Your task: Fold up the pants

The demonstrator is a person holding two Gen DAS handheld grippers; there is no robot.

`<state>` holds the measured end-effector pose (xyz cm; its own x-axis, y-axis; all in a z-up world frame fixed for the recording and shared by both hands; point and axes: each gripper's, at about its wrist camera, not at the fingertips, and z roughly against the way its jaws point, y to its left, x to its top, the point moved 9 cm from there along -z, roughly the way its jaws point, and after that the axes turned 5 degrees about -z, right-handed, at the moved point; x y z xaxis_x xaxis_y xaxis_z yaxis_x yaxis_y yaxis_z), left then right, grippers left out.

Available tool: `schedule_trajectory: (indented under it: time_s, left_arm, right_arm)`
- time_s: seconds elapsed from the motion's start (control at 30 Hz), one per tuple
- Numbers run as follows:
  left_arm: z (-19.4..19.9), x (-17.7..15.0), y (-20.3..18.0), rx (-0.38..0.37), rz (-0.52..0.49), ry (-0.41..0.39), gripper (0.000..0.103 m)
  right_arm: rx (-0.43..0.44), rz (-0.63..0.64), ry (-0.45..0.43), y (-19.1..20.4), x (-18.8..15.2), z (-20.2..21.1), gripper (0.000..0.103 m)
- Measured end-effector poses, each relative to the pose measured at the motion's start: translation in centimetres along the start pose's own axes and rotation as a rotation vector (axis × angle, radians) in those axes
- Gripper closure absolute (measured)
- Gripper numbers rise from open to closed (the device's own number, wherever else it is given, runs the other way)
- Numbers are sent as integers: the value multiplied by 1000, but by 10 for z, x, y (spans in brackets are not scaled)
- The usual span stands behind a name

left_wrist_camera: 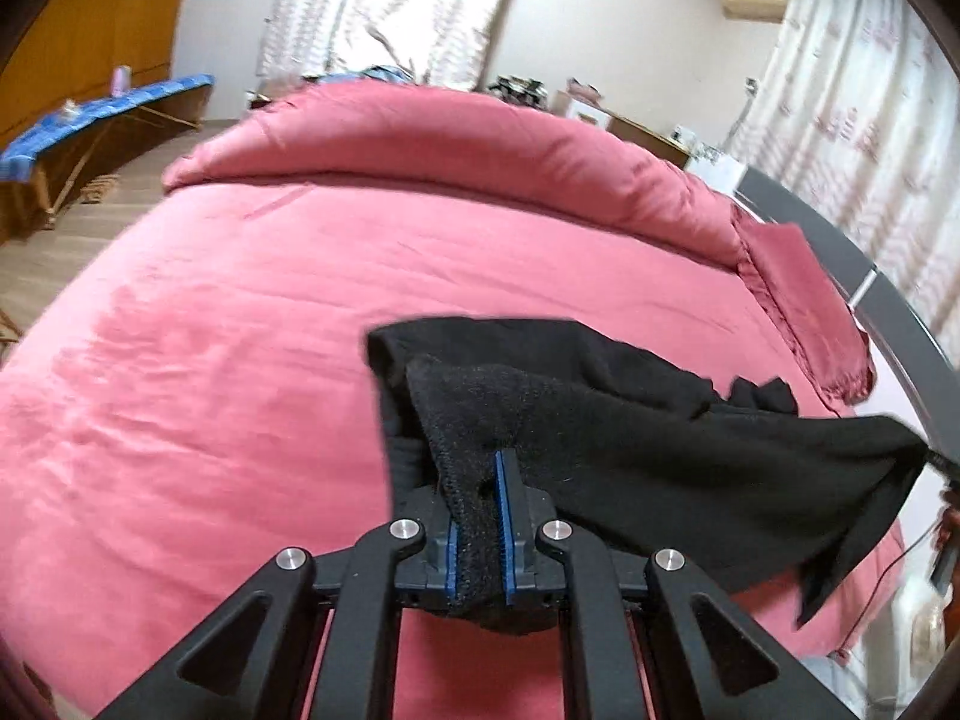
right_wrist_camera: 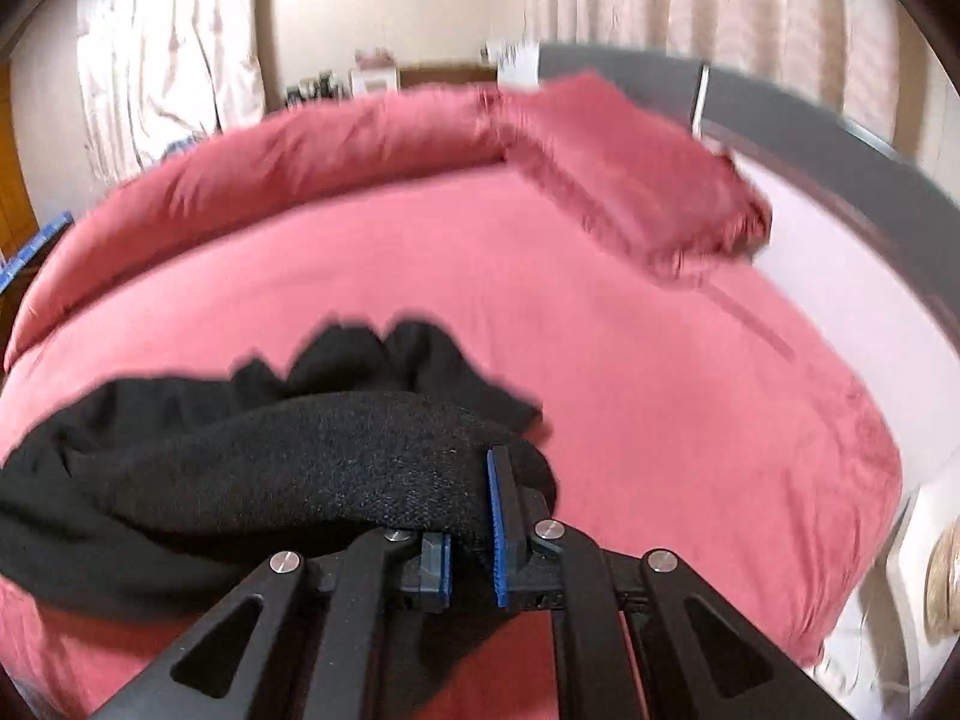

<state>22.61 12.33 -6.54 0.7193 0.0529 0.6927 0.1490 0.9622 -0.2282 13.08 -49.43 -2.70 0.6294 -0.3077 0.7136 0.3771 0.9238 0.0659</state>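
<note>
My left claw (left_wrist_camera: 480, 516), a black linkage with blue-padded fingers (left_wrist_camera: 503, 516), is clamped tight on a thick fold of the black knitted pants (left_wrist_camera: 660, 456); the fabric bunches between the pads and spills over the left finger. From there the cloth stretches away to the right, lifted clear of the bed, with a loose corner hanging down near the right edge of the left wrist view.

My right claw (right_wrist_camera: 471, 534), the same black frame with blue pads, is pinched onto another thick roll of the same pants (right_wrist_camera: 240, 468). Here the material drapes off to the left and sags onto the bed, with a crumpled part lying just behind the claw.

Beneath both claws is the wide bed with its pink-red cover (left_wrist_camera: 240, 360). A rolled pink-red duvet (left_wrist_camera: 420, 138) runs across the far side, and a matching pillow (right_wrist_camera: 630, 180) rests against the grey headboard (right_wrist_camera: 810, 120). Beyond the bed I see pale patterned curtains (left_wrist_camera: 384, 6), a cream wall, and on the left an ironing board with a blue cover (left_wrist_camera: 90, 114) standing on the wooden floor.
</note>
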Motion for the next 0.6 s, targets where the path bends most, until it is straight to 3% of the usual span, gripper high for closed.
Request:
schedule_trajectory:
  time_s: [0.07, 0.13, 0.2, 0.27, 0.33, 0.4, 0.5, 0.53, 0.6]
  left_arm:
    - [4, -7, 19, 42, 1, 9, 93]
    - [-4, -25, 41, 88, 19, 50, 93]
    - [-23, -54, 59, 121, 51, 147, 92]
    - [-41, -85, 66, 114, 90, 246, 92]
    - [-44, -99, 71, 163, 78, 255, 83]
    - [-36, -104, 80, 209, 89, 213, 73]
    - [-27, -105, 84, 142, 189, 153, 55]
    - [-25, -104, 83, 115, 217, 136, 44]
    - [-24, -102, 74, 66, 251, 108, 33]
  right_arm:
    - [-7, 88, -75, 21, 17, 3, 94]
    - [-21, 212, -85, 49, 15, -6, 91]
    - [20, 296, -8, 74, -6, -33, 72]
    - [57, 334, 111, 87, -35, -62, 70]
    - [85, 293, 207, 85, -64, -75, 70]
    - [150, 164, 203, 67, -77, -66, 64]
    - [199, -13, 192, 22, -92, -48, 55]
    - [188, -43, 198, 9, -99, -43, 55]
    - [148, -96, 223, -27, -120, -37, 55]
